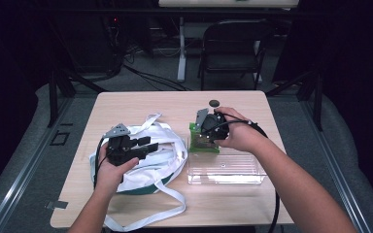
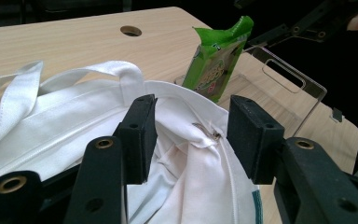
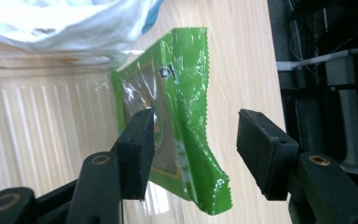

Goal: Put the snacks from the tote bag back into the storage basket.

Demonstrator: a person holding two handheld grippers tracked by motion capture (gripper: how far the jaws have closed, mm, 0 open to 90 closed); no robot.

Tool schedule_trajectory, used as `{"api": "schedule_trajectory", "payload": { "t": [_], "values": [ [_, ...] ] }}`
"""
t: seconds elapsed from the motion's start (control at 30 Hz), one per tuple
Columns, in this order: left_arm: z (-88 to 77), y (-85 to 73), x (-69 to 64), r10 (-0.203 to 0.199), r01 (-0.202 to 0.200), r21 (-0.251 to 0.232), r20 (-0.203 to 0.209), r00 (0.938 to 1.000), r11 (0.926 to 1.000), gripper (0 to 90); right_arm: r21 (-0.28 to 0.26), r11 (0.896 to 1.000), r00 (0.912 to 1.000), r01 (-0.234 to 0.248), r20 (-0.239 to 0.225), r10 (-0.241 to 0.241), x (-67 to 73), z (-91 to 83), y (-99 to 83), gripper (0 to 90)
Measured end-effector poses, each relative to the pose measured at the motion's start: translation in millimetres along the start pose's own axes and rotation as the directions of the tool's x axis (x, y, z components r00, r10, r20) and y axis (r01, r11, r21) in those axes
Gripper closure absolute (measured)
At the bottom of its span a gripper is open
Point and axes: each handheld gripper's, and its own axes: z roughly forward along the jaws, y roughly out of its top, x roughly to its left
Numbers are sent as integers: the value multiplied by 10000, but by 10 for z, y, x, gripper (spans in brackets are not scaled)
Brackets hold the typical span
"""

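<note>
High view: two hand-held grippers work at a wooden bench [image 1: 126, 104] with a white bag and a green packet.

The right gripper [image 3: 193, 154], jaws spread, straddles the green packet [image 3: 179, 93] standing in the clear tray [image 1: 226, 170], pads not pressing; its print is unreadable. The left gripper [image 2: 191, 135], jaws apart, hovers at the white tote bag [image 2: 74, 126].
</note>
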Motion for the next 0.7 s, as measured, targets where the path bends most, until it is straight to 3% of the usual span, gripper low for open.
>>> {"api": "schedule_trajectory", "payload": {
  "t": [0.4,0.57,0.7],
  "values": [
    [-10,-1,14,-62,62,-73,-25,10000,10000,521,-506,9979,9992,-392,85,397,20,-194,1,473],
    [-8,-2,16,-82,81,-67,-64,9999,9999,518,-735,9908,9935,-1136,-18,1138,16,-291,-35,505],
    [-13,-4,27,-124,124,-66,-90,9999,9999,516,-1034,9746,9801,-1986,-261,1969,22,-330,-85,506]
  ]
}}
